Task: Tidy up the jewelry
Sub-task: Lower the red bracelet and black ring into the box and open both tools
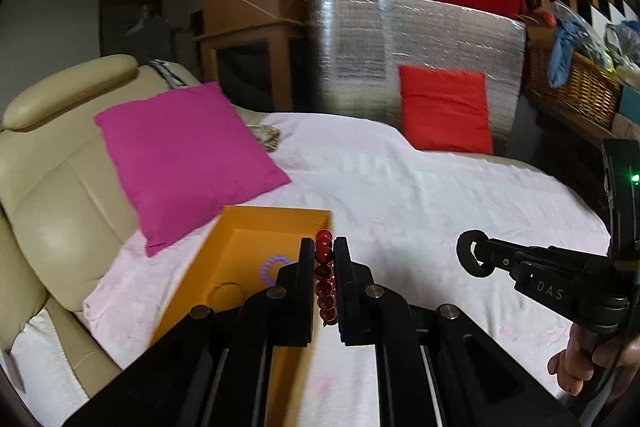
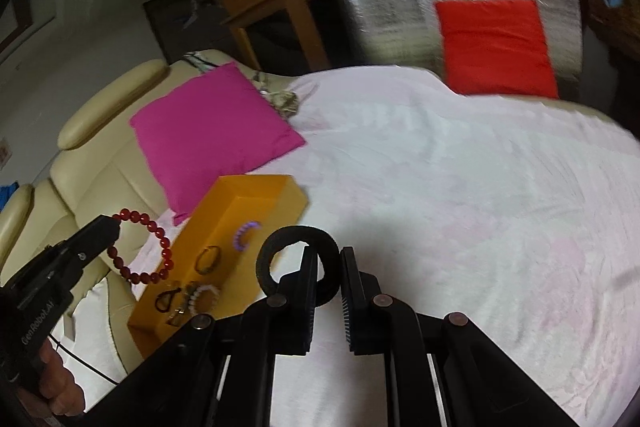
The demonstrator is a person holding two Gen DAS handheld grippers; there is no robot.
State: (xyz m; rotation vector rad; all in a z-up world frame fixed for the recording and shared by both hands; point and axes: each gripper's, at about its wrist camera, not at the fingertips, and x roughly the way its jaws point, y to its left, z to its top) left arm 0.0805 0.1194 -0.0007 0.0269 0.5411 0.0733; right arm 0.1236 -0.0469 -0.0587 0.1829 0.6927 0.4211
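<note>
My left gripper [image 1: 323,247] is shut on a red bead bracelet [image 1: 325,279], held above the right rim of the open orange box [image 1: 256,223]. In the right wrist view the left gripper [image 2: 114,223] holds the bracelet [image 2: 160,243] hanging left of the box [image 2: 256,203]. My right gripper [image 2: 330,255] is shut on a black ring-shaped hair tie [image 2: 298,235], held over the white sheet to the right of the box; it also shows in the left wrist view [image 1: 474,259]. Inside the box lie a purple bead bracelet [image 2: 245,233], a dark bangle [image 2: 208,259] and several other pieces.
The box sits on a white sheet [image 1: 420,187] over a sofa. A magenta cushion [image 1: 188,155] lies just behind the box. A red cushion [image 1: 444,107] leans on a silver foil panel [image 1: 400,43] at the back. A wicker basket [image 1: 580,87] stands far right.
</note>
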